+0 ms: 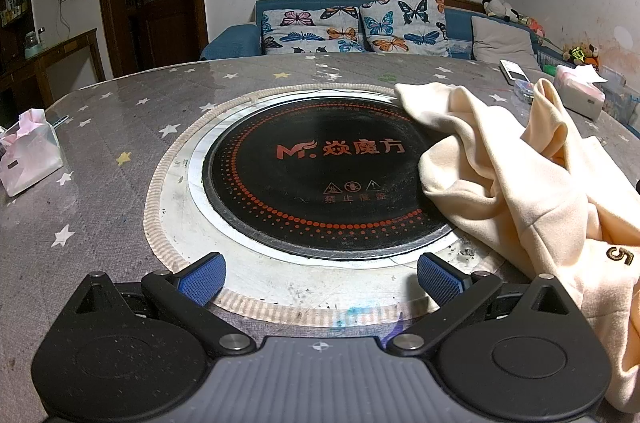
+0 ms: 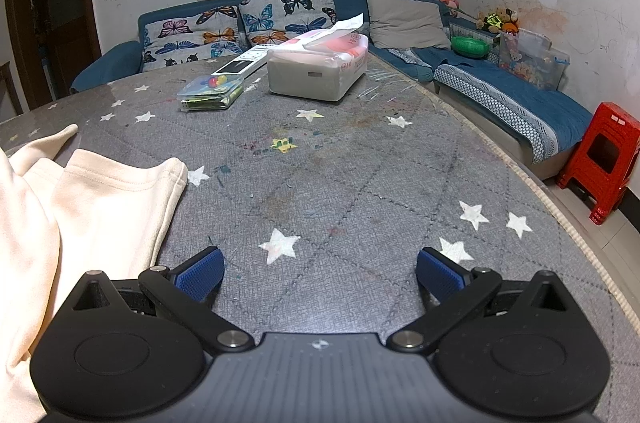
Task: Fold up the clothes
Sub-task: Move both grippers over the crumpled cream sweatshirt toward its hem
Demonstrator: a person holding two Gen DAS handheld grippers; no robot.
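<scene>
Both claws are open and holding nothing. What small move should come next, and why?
Probably bring the right claw left to the garment. The garment lies crumpled beside it, partly over the hotplate, and the left claw is open too, so nothing is gripped yet.

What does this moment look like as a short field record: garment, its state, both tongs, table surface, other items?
garment: cream garment, crumpled, unfolded
garment position: lies on the table, one edge overlapping the round black cooktop
left tongs: open, empty, hovering over the cooktop rim, garment to their right
right tongs: open, empty, over bare tablecloth, garment to their left
other items: tissue pack, clear plastic box, remote, pink tissue pack
fold progress: not started
</scene>
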